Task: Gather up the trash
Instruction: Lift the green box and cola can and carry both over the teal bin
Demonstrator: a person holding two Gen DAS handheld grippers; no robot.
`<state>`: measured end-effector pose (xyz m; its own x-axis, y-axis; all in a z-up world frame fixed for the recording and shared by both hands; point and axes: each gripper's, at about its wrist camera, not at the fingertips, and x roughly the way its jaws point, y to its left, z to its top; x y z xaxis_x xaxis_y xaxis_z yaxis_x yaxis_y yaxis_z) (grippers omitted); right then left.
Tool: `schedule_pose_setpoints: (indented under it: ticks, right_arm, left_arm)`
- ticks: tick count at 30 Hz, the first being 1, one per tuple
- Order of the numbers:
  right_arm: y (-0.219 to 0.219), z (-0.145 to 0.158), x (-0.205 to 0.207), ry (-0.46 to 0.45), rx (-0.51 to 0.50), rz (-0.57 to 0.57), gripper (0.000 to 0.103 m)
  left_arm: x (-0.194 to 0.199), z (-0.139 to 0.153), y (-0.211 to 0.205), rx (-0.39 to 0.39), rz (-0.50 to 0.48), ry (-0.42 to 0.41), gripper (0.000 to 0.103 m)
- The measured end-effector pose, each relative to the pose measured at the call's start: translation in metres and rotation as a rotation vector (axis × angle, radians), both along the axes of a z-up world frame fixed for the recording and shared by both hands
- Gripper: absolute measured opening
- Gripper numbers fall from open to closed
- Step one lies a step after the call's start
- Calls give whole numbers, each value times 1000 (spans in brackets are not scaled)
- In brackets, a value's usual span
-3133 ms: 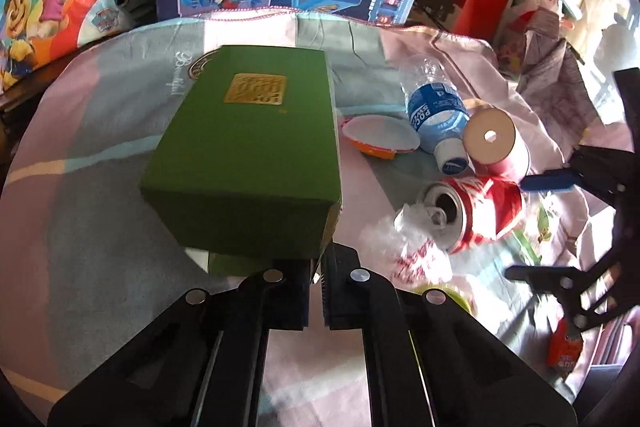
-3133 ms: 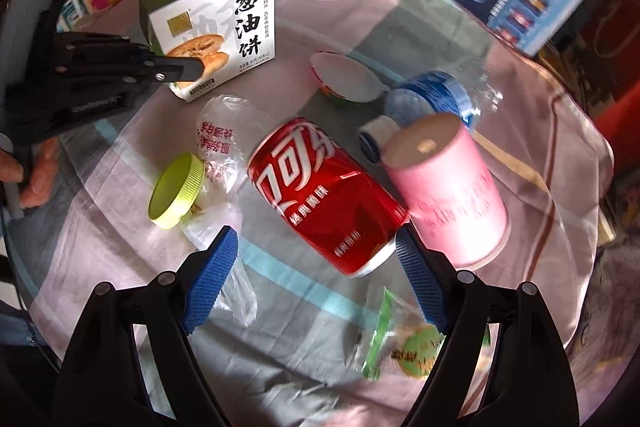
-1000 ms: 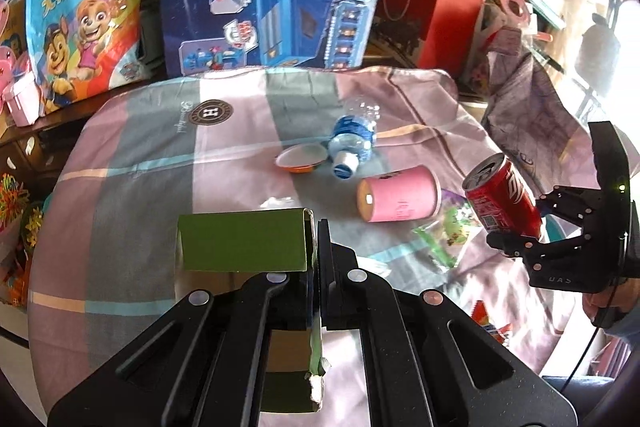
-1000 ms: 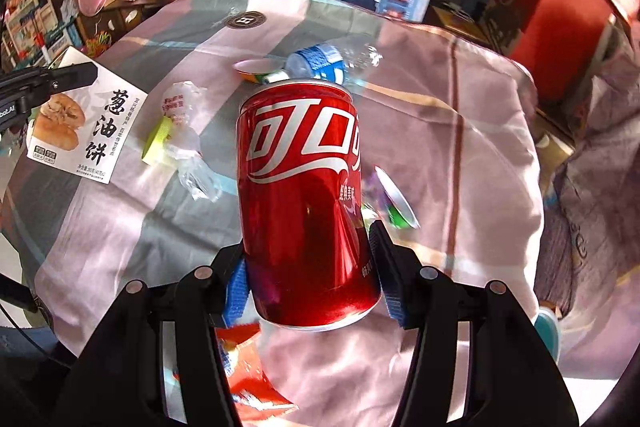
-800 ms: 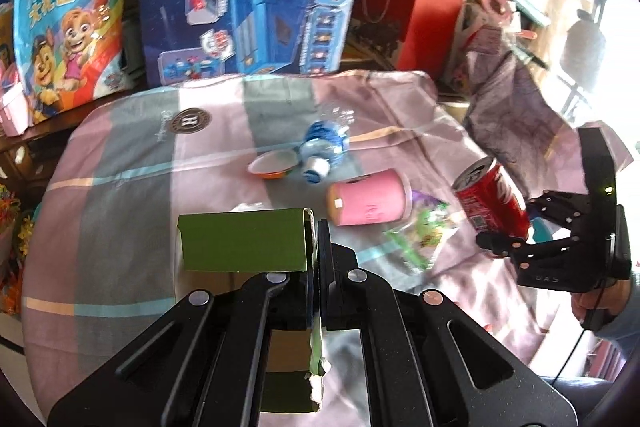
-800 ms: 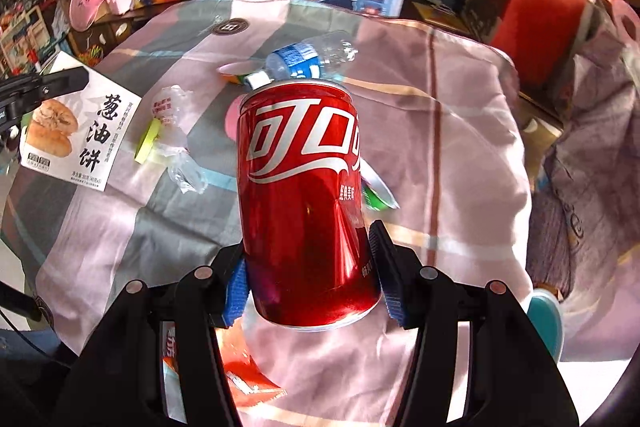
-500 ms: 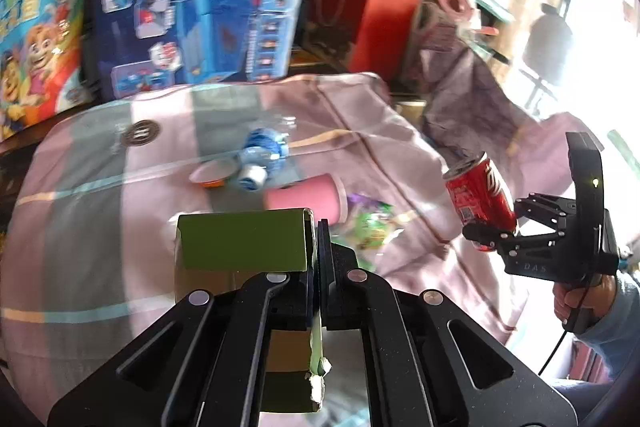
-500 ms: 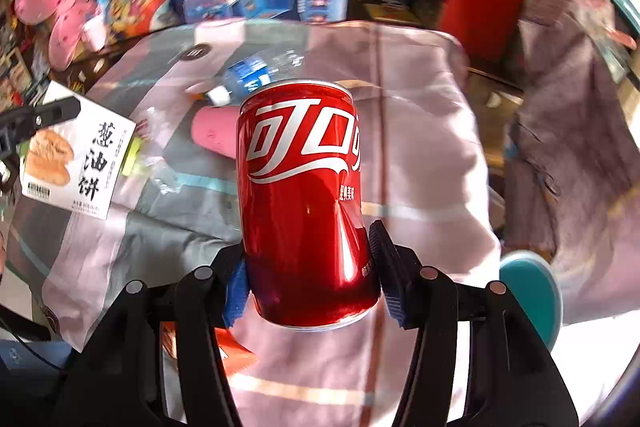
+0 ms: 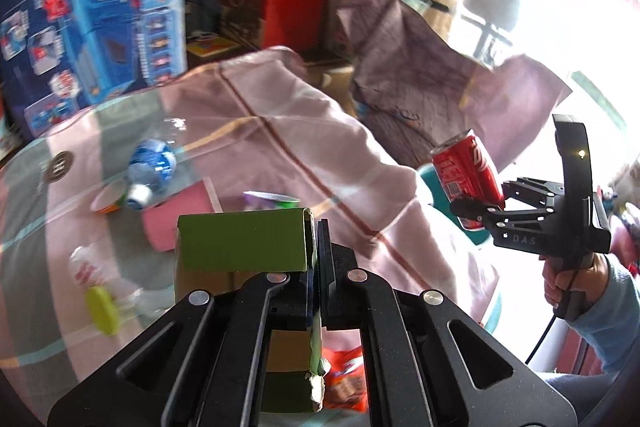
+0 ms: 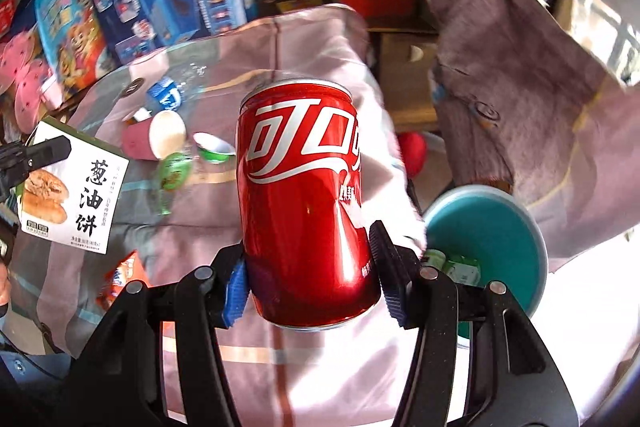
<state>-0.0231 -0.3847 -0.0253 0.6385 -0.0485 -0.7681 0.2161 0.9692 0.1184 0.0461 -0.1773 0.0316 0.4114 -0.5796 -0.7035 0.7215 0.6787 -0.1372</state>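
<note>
— Holding two things up right now. My right tool (image 10: 310,283) squeezes a red can (image 10: 306,203) between its blue pads (image 10: 234,293). They press on both sides of it, about halfway open, and the can stands up straight in the grip.

— Where is the can?

— It is up in the air, over the edge of the desk (image 10: 192,227), which has a pink and grey cloth on it. Just past the can, lower down, I see a teal bin (image 10: 500,227) with some bits inside.

— And your other tool?

— My left tool (image 9: 318,291) is pinched tight on the flap of a green box (image 9: 240,243). The box is lifted off the desk. From the right camera I see its white front with pictures of flat cakes.

— What lies on the desk behind the box?

— A pink cup (image 9: 176,223) on its side is just past the box. Near it is a blue bottle (image 9: 154,163). A yellow-green lid (image 9: 100,309) sits on the box's left, and an orange wrapper (image 9: 346,383) is under it.

— Can you see the person?

— Only a hand (image 9: 568,279) in a light blue sleeve, gripping the right tool's handle.
</note>
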Motion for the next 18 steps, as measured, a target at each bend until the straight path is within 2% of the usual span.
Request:
schedule_pose_setpoints:
  ticks: [6,10,18]
  right_arm:
    - [-49,-13,-21,-8,58,-96,52]
    - [-89,-21,-44,-10,77,-198,52]
    - [-149,-44,-87,23,112,-355,52]
  left_arm:
    - [-6,-7,-58,38,-99,22,2]
    - [-12,-11,-104,53,-179,30,2]
    - [-32,-18,-211,47,-367,50,2]
